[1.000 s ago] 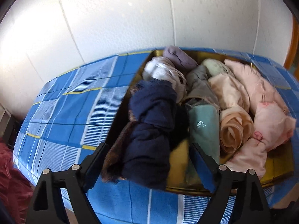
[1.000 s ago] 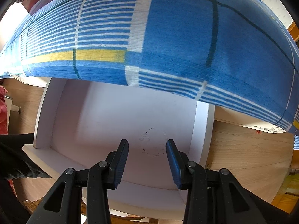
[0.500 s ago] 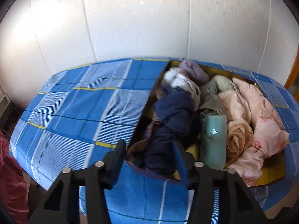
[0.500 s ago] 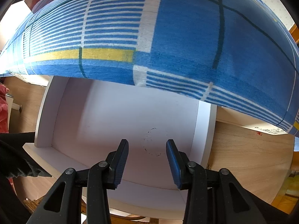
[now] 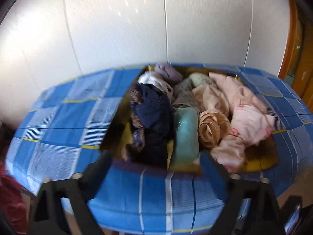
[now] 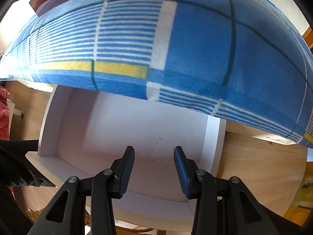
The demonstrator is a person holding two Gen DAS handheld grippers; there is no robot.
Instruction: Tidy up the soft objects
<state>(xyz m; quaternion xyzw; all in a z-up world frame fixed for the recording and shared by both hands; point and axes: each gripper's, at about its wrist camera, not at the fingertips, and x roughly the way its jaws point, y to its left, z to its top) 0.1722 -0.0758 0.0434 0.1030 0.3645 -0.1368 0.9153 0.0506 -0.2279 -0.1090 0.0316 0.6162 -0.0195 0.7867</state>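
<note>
Rolled soft garments sit packed in a yellow tray on the blue checked bedcover, far of your left gripper, whose jaws are opening wide with nothing between them. Your right gripper hangs part open and empty over the white open drawer below the bed edge. Grab the dark navy roll carelessly and it may unroll or drag its neighbours out. A white panelled wall stands behind.

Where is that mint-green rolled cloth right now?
In the left wrist view, the mint-green roll lies at the near edge of the yellow tray, between the navy bundle on its left and the peach roll on its right.
</note>
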